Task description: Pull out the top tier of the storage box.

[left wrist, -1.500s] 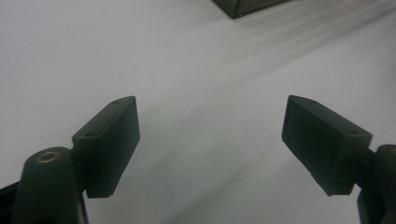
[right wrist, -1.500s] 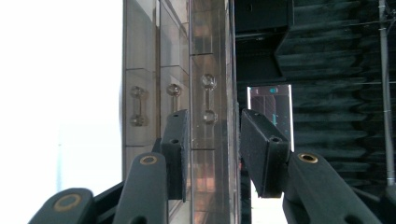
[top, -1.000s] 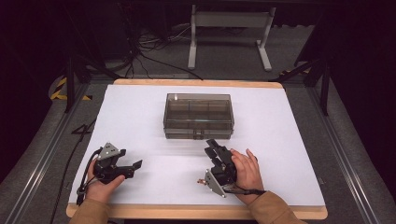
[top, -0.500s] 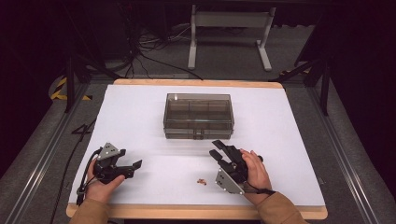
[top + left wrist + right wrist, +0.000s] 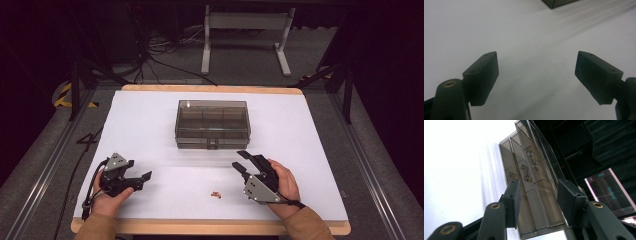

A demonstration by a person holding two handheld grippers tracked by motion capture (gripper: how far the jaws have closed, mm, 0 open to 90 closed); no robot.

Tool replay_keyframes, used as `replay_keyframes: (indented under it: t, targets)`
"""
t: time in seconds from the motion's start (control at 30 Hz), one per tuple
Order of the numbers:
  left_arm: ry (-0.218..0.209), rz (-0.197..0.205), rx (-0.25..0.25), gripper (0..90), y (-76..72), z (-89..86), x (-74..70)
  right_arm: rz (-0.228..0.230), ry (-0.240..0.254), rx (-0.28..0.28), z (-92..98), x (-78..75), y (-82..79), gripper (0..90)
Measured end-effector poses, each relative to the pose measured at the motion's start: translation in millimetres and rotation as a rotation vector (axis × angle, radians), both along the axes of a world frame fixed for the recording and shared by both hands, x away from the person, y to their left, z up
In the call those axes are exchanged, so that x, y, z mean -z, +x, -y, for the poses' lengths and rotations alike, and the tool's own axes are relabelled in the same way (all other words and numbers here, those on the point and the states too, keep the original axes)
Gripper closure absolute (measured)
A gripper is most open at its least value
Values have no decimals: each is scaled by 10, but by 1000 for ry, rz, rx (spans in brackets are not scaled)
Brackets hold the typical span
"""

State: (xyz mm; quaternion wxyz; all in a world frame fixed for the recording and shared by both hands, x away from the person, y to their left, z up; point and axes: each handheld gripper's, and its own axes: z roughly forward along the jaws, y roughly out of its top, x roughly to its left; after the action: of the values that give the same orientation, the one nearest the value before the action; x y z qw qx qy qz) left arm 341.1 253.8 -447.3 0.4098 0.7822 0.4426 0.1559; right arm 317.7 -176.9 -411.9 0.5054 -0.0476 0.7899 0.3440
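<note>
From the high view, the smoky box (image 5: pixel 212 124) sits shut mid-bench (image 5: pixel 310 125), a small reddish piece (image 5: pixel 216 194) lies loose near the front edge between the hands, and the right gripper (image 5: pixel 241 161), its jaws just opening with nothing between them, points at the box, so the work on the box looks barely begun. The left gripper (image 5: pixel 536 72) view shows wide, empty jaws over bare bench. The right gripper (image 5: pixel 537 200) view frames the box's latched front between half-open jaws, not touching it.
</note>
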Motion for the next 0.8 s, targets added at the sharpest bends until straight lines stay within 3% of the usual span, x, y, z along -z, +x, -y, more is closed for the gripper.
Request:
replay_keyframes:
  t: [0.17, 0.4, 0.57, 0.8]
  targets:
    - [-3, 1, -3, 199, -1, -5, 3, -86, 93, -24, 101, -36, 23, 536]
    - [-8, -3, -6, 199, -2, -9, 3, -158, 147, -51, 193, -83, 44, 530]
    - [-15, -7, -4, 199, -1, -16, 3, -255, 209, -72, 258, -85, 75, 522]
    - [-28, -8, -7, 199, 3, -37, 1, -376, 285, -78, 306, -97, 108, 593]
